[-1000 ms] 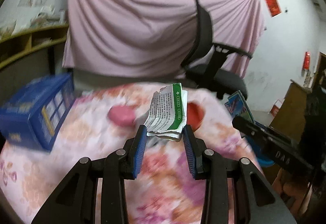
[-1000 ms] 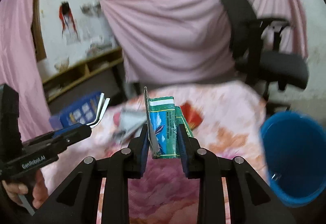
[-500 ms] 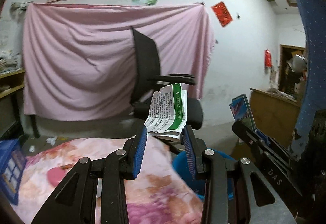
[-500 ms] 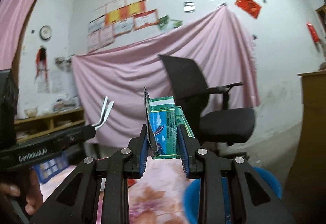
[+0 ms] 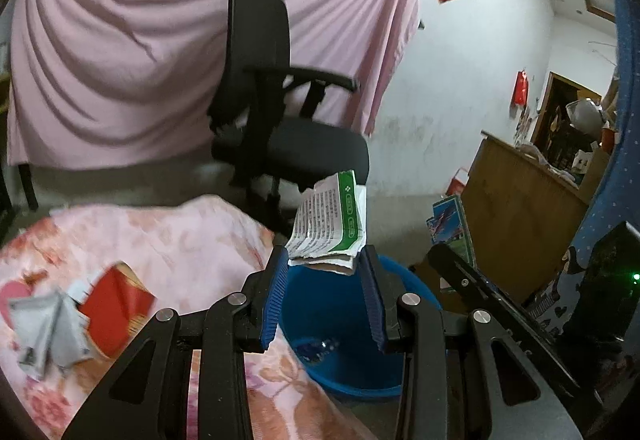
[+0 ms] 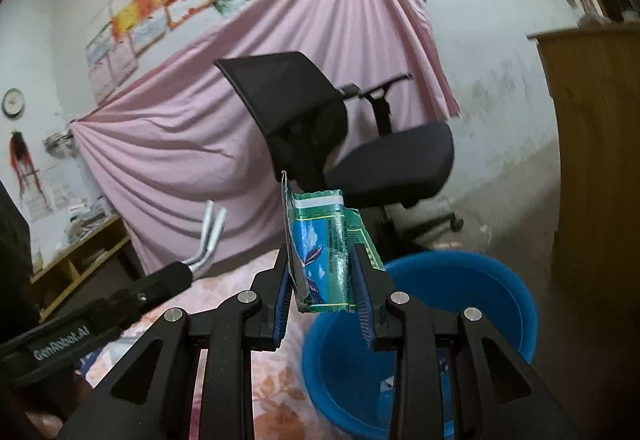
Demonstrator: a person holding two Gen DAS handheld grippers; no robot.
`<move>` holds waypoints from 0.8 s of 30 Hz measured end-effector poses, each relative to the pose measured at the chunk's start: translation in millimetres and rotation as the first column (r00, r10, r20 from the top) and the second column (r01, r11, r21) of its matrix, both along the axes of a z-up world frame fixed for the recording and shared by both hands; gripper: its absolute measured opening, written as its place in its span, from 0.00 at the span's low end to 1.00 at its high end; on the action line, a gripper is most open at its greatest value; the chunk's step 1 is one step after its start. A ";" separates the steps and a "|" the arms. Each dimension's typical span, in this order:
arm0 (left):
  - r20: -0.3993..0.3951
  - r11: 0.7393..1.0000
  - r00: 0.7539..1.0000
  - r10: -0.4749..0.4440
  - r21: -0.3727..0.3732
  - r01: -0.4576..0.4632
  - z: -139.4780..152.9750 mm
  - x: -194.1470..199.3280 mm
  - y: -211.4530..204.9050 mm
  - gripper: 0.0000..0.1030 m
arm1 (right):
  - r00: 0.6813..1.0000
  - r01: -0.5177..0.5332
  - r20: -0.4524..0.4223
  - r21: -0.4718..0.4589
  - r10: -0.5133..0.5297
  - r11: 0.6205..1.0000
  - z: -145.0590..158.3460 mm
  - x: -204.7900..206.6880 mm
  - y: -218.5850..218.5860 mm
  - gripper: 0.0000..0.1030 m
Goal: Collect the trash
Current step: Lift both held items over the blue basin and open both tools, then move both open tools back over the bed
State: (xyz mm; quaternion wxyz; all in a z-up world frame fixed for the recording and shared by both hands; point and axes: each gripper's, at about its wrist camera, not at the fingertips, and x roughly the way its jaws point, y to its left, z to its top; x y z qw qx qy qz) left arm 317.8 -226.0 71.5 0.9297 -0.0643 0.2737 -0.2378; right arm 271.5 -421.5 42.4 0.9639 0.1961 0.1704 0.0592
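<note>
- My left gripper [image 5: 325, 268] clamped a white-and-green packet [image 5: 330, 220] above the blue bucket [image 5: 340, 324].
- My right gripper [image 6: 321, 282] pinched a teal wrapper [image 6: 325, 252] over that bucket.

The left gripper [image 5: 325, 282] has matt black plastic arms, ribbed blue pads [image 5: 275, 300] and shiny metal rivets. It holds a creased, torn paper packet [image 5: 330, 222]. The right gripper [image 6: 320, 292] pinches a glossy, crinkled foil wrapper [image 6: 326, 258]. The blue bucket [image 6: 492, 292] is smooth plastic. At 9 o'clock lies soft floral cloth [image 5: 168, 236]; at 12, draped pink fabric [image 5: 120, 51].
</note>
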 end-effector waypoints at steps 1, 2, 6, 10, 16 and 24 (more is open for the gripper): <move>-0.022 1.000 1.000 -0.002 -0.004 0.002 -3.7 5.0 -2.6 0.31 | 1.000 0.004 -0.023 0.010 -0.004 1.000 -3.2 3.5 -3.6 0.27; -0.041 1.000 0.999 -0.005 -0.008 0.005 -6.1 9.3 -4.4 0.31 | 0.999 0.006 -0.038 0.017 -0.006 1.000 -5.9 4.9 -7.3 0.27; -0.113 1.000 0.994 -0.006 -0.024 0.003 -20.5 20.1 -8.1 0.31 | 0.995 0.022 -0.093 0.041 -0.018 0.999 -16.1 14.5 -15.9 0.28; -0.167 0.999 0.986 -0.002 -0.033 -0.003 -29.1 27.6 -7.9 0.32 | 0.990 0.033 -0.142 0.060 -0.024 0.998 -25.1 21.3 -22.2 0.31; -0.165 0.999 0.986 0.017 -0.034 -0.023 -30.5 21.3 -0.2 0.39 | 0.986 0.042 -0.165 0.081 -0.028 0.996 -29.1 21.1 -29.7 0.45; -0.089 0.996 0.992 0.085 -0.009 -0.087 -18.8 5.8 22.8 0.49 | 0.997 0.021 -0.080 0.016 -0.019 1.000 -14.3 13.4 -15.9 0.65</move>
